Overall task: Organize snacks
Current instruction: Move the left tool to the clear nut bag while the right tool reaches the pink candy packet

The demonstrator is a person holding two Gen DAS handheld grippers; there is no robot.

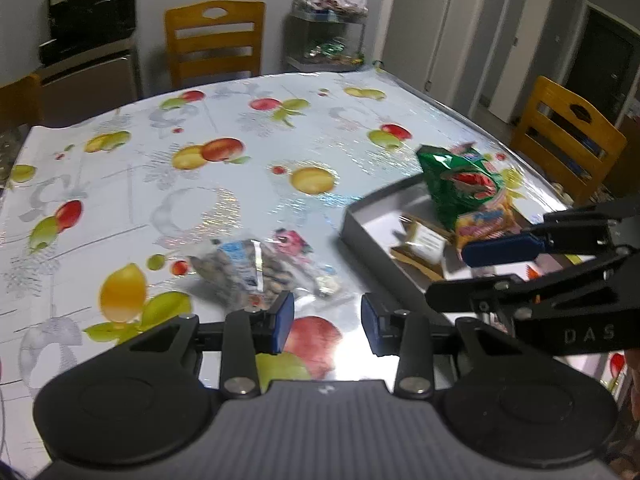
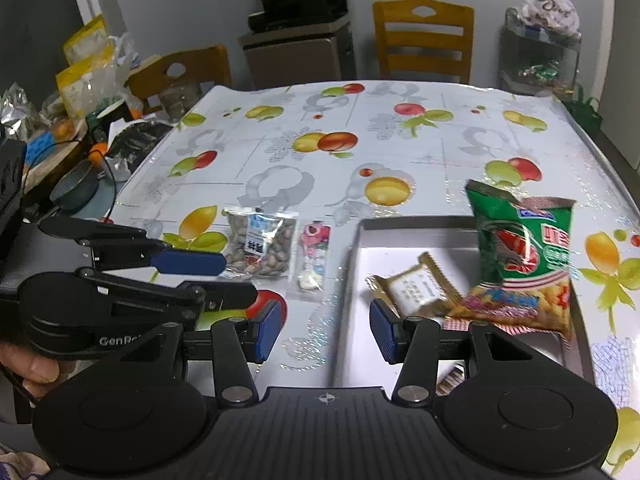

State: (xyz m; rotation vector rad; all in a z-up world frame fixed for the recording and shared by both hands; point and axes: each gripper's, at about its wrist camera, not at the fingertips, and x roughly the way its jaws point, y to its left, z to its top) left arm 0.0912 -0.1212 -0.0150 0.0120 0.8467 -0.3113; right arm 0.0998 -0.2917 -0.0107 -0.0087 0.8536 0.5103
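Right gripper (image 2: 324, 330): nearest the right wrist camera, blue pads apart with nothing between them, hanging over the near left edge of the tray; released.
Left gripper (image 1: 327, 322): blue pads apart over bare tablecloth, gripping nothing (also seen from the side in the right wrist view (image 2: 236, 276), low at the left, with fingers (image 2: 38, 370) of a hand under its body).
Tray (image 2: 416, 226): shallow grey box on the table, right of centre.
Green snack bag (image 2: 520, 240): stands tilted in the tray toward its far right side, a watermelon-like red picture on the front.
Orange snack bag (image 2: 516, 304): lies in the tray just in front of the green one, touching it.
Gold-wrapped biscuit (image 2: 416, 290): lies flat on the tray floor, left of the orange bag.
Pistachio bag (image 2: 260, 242): clear pack with a blue label, on the tablecloth left of the tray, outside it.
Pink candy packet (image 2: 314, 258): narrow clear pack between the pistachio bag and the tray, just beside the pistachios.
Tablecloth (image 2: 400, 144): glossy white with fruit print.
Chairs (image 2: 424, 40): wooden, around the table.
Left clutter (image 2: 86, 80): bags and jars past the table edge (blurred).
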